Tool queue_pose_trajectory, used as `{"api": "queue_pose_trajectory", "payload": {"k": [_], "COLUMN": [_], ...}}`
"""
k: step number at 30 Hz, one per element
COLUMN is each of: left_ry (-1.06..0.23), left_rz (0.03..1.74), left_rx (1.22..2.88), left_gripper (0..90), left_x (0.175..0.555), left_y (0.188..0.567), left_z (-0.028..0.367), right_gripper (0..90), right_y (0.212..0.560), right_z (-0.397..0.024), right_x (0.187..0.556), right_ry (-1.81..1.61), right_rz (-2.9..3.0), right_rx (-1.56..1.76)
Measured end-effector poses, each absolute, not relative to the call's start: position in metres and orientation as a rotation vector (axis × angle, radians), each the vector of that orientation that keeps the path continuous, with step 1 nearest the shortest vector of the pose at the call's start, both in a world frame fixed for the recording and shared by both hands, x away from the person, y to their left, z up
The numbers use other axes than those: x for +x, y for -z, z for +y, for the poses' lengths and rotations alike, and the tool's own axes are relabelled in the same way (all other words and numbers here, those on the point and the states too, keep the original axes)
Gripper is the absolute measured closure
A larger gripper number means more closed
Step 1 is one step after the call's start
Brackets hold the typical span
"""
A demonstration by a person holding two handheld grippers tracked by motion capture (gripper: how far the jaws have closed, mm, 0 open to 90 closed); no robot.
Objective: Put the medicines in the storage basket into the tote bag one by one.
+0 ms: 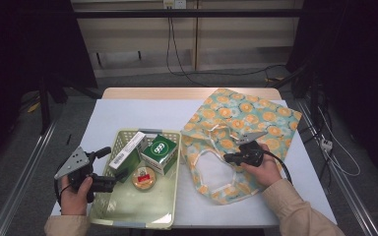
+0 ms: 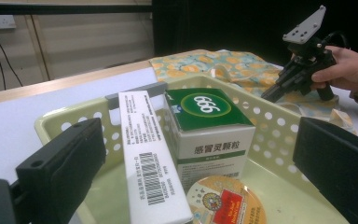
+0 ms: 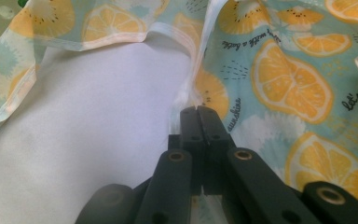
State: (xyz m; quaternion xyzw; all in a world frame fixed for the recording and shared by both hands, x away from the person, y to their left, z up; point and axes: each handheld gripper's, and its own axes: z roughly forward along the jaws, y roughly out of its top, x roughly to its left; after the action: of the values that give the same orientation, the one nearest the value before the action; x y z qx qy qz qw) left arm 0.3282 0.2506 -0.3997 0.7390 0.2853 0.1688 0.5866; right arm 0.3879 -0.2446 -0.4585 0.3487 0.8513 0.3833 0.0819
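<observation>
Right gripper view: the right gripper point(image 3: 199, 111) has its jaws pressed together, pinching the rim of the orange-print fabric bag point(image 3: 279, 79) at its mouth. High view: the bag point(image 1: 236, 132) lies on the right of the white table point(image 1: 128, 113). The left gripper point(image 2: 200, 154), jaws spread wide and empty, hovers at the near left of the pale green basket point(image 1: 128, 209).

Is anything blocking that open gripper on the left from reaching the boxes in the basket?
Nothing visible does. The left gripper faces straight into the basket, jaws wide apart, with the white box and green box right ahead of it.
</observation>
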Motion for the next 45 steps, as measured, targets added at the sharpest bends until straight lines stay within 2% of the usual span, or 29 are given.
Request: {"api": "queue_pose_trajectory", "payload": {"k": [13, 34, 45], "left_ry": [-0.396, -0.394, -0.394], "left_rz": [0.660, 0.668, 0.674], "left_rx": [1.729, 1.729, 1.731], "left_gripper": [2.0, 2.0, 2.0], "left_x": [0.328, 0.328, 0.329], "left_y": [0.398, 0.400, 0.401], "left_z": [0.251, 0.251, 0.252], "right_gripper": [90.0, 90.0, 90.0], "right_y": [0.441, 0.423, 0.446], "right_z": [-0.238, -0.291, -0.295], "right_x": [0.374, 0.435, 0.451], "right_ry": [-1.215, -1.187, -1.078], "right_rz": [2.628, 2.369, 2.353], "right_rx": [0.961, 1.161, 1.204]}}
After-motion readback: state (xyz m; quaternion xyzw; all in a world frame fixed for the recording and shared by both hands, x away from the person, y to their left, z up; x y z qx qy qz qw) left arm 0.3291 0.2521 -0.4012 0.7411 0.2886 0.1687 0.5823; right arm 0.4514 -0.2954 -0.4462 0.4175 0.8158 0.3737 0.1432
